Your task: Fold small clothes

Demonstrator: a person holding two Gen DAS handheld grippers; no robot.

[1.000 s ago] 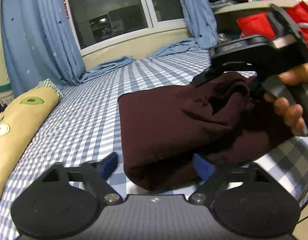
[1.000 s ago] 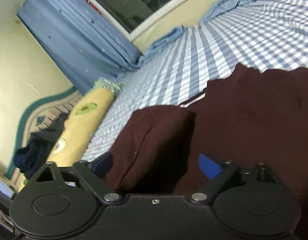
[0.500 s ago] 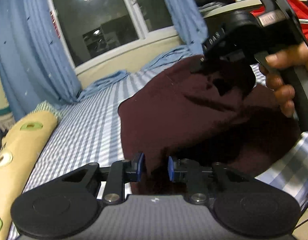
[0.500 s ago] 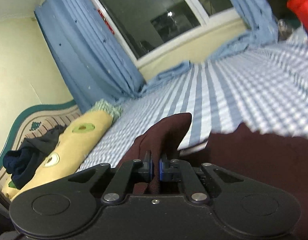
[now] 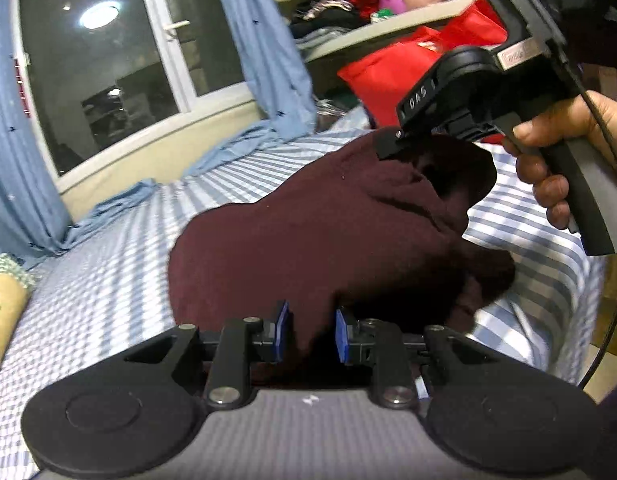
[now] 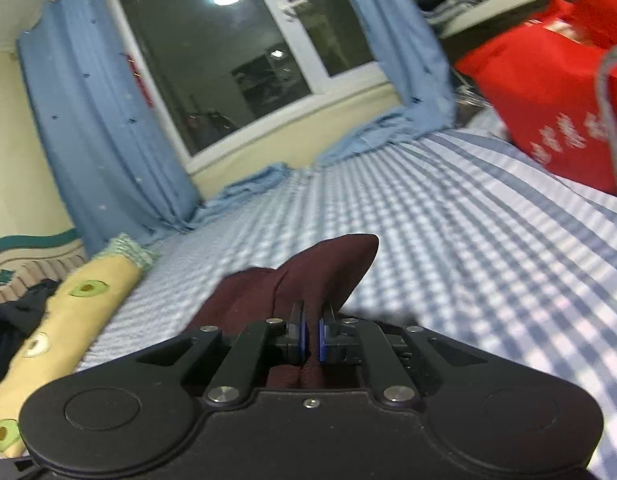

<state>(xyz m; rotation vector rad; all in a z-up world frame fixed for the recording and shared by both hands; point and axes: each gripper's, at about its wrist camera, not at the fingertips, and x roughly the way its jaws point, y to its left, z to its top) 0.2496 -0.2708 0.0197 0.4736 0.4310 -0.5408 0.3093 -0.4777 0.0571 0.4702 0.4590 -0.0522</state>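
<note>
A dark maroon garment [image 5: 316, 236] hangs lifted above the blue-and-white checked bed [image 5: 108, 280]. My left gripper [image 5: 310, 334] is shut on its near edge, the blue pads pinching the cloth. My right gripper [image 6: 311, 336] is shut on another edge of the same garment [image 6: 308, 276], which bunches up in front of its fingers. In the left wrist view the right gripper [image 5: 392, 148] shows at the upper right, held by a hand, with the garment draped from it.
A yellow bolster pillow [image 6: 68, 316] lies along the bed's left side. A red bag [image 6: 548, 100] stands at the right by a cluttered shelf [image 5: 368, 16]. A window [image 6: 236, 52] with blue curtains is at the far end. Dark clothes [image 6: 12, 320] lie at the left.
Both grippers closed on the maroon garment and lifted it up off the bed. The right gripper has risen higher, pulling the cloth up and away from the sheet.
</note>
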